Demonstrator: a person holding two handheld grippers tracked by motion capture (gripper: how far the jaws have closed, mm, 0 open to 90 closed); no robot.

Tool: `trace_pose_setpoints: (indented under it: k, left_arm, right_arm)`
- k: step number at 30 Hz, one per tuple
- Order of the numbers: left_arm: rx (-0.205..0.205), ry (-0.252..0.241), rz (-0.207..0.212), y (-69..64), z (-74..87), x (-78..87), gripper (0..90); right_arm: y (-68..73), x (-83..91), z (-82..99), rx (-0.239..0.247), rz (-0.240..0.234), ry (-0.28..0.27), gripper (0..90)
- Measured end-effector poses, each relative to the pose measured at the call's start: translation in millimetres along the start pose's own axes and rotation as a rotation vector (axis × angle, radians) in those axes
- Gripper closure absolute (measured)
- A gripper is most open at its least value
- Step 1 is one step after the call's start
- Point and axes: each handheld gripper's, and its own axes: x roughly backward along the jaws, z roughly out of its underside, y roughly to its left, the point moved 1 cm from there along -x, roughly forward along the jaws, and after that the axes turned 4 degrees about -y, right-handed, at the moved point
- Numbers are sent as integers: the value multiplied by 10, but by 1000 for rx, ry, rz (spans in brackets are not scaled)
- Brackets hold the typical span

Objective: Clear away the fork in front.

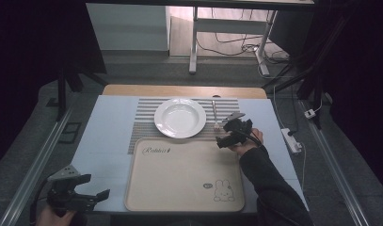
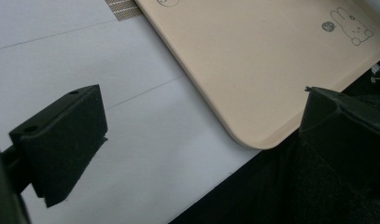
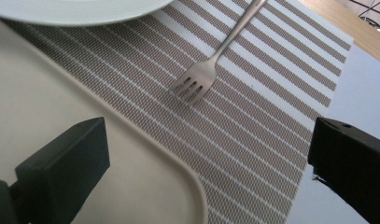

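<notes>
High view, left to right: the left gripper (image 1: pixel 85 187) hovers by the table's near-left corner, jaws spread wide and empty, beside the smooth beige plastic tray (image 1: pixel 179 197) with its rabbit drawing. Beyond the tray a glossy round white plate (image 1: pixel 179 117) sits on the woven brown-and-white striped placemat (image 1: pixel 142 123). Right of the plate lies the slim silver metal fork (image 1: pixel 215 115), long axis running front to back, tines toward the person, near the wide-open, empty right gripper (image 1: pixel 230 132).

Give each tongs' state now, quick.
Left tongs: open, empty, beside the tray.
Right tongs: open, empty, near the fork.
</notes>
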Motion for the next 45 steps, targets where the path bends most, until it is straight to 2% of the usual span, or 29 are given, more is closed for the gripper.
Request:
trace_pose_setpoints:
  k: [4, 7, 12, 16, 20, 22, 28, 32, 33, 34, 38, 40, 42, 45]
  left_arm:
    - [-1, 1, 0, -1, 0, -1, 12]
    - [-3, 2, 0, -2, 0, -2, 13]
    - [-1, 2, 0, 0, -1, -2, 13]
    - [-2, 3, -1, -1, -1, -3, 14]
    - [-4, 4, -2, -2, -1, -4, 14]
    - [-5, 4, -2, -3, -1, -4, 15]
    - [-9, 6, -5, -6, -2, -4, 16]
    - [-11, 7, -5, -9, -2, -5, 16]
    - [-12, 7, -5, -11, -2, -6, 17]
    - [-13, 7, -6, -11, -2, -6, 17]
    - [-12, 7, -5, -10, -2, -6, 18]
    - [-12, 7, -4, -9, -2, -5, 18]
    - [-13, 7, -4, -11, -3, -6, 18]
    - [-14, 8, -5, -12, -2, -5, 18]
  right_arm:
    - [-15, -122, -60, 4, 17, 16, 0]
    - [-26, -223, -99, 0, 7, 29, 0]
    - [-26, -374, -152, 28, 19, 53, 0]
    - [-18, -462, -165, 60, 26, 61, 77]
    - [6, -515, -165, 101, 35, 69, 185]
    - [20, -533, -160, 112, 19, 77, 267]
    - [50, -522, -182, 111, -34, 87, 506]
    - [75, -521, -197, 109, -58, 100, 622]
    - [77, -522, -199, 102, -58, 102, 629]
    - [83, -521, -203, 93, -47, 109, 673]
    - [94, -502, -203, 113, -16, 123, 743]
    - [88, -470, -211, 124, 8, 116, 889]
    - [69, -470, -205, 91, -9, 114, 894]
    - [63, -477, -197, 86, 1, 118, 900]
